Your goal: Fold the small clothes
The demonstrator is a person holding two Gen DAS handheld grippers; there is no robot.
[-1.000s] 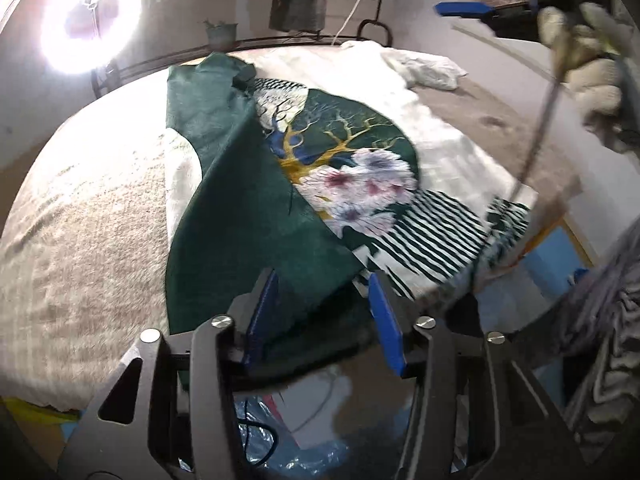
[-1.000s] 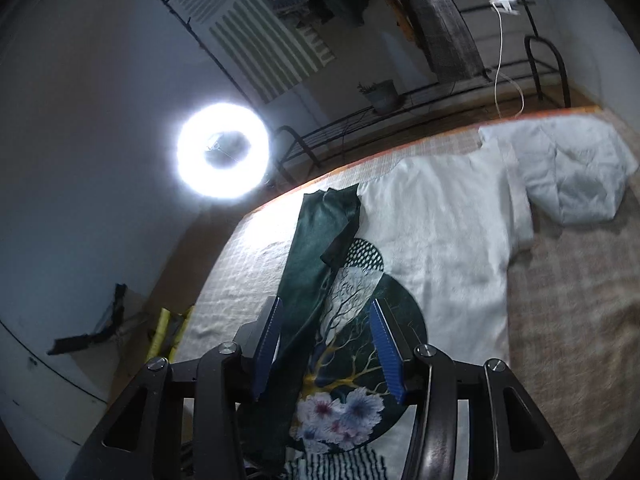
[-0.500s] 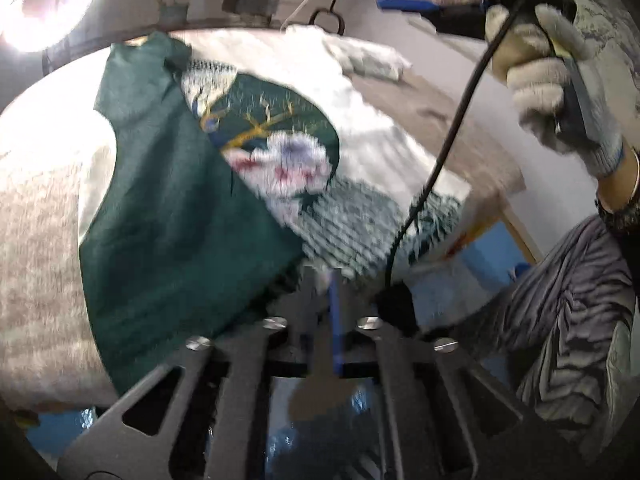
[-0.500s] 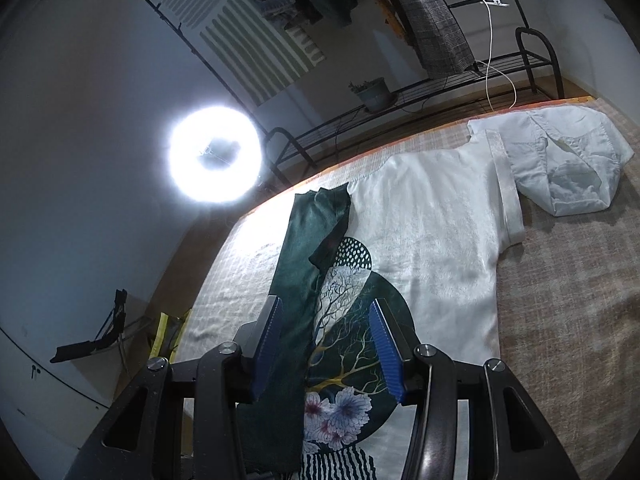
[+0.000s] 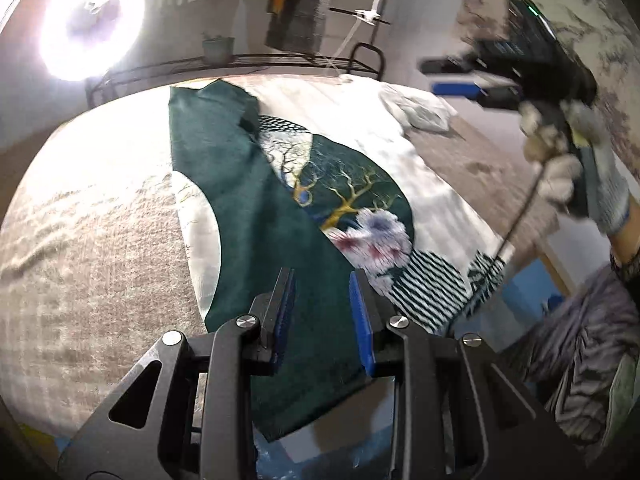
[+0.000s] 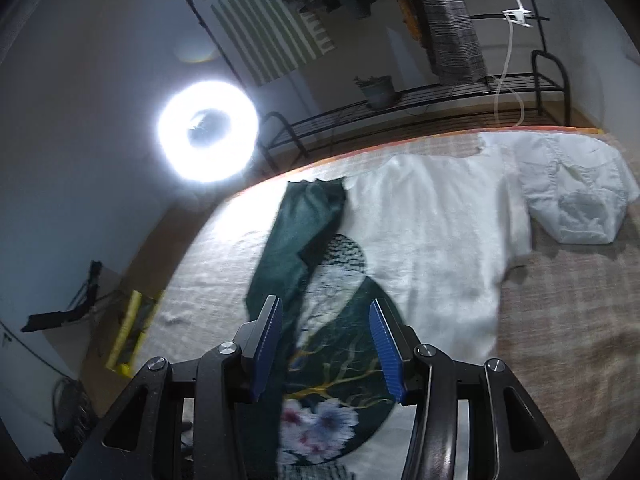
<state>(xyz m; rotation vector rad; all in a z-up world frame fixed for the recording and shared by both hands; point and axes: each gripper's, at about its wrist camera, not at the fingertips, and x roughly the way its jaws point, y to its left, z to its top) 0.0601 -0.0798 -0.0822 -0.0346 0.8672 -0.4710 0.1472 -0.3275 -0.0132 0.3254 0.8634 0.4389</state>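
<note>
A lived-in room of a home, most likely a bedroom set up for filming. A bed (image 6: 568, 344) covered with a beige checked woven spread fills the space ahead of the right tool (image 6: 326, 344), with a printed shirt (image 6: 432, 248) and a crumpled white garment (image 6: 576, 200) lying on it. Beyond the bed's far edge stands a low black metal rack (image 6: 420, 98) bearing a small potted plant (image 6: 378, 90). Above it clothes hang (image 6: 452, 28) from a rail, and a striped cloth (image 6: 264, 20) hangs on the plain wall. To the tool's upper left a bright ring light (image 6: 208, 132) glares on its stand.
</note>
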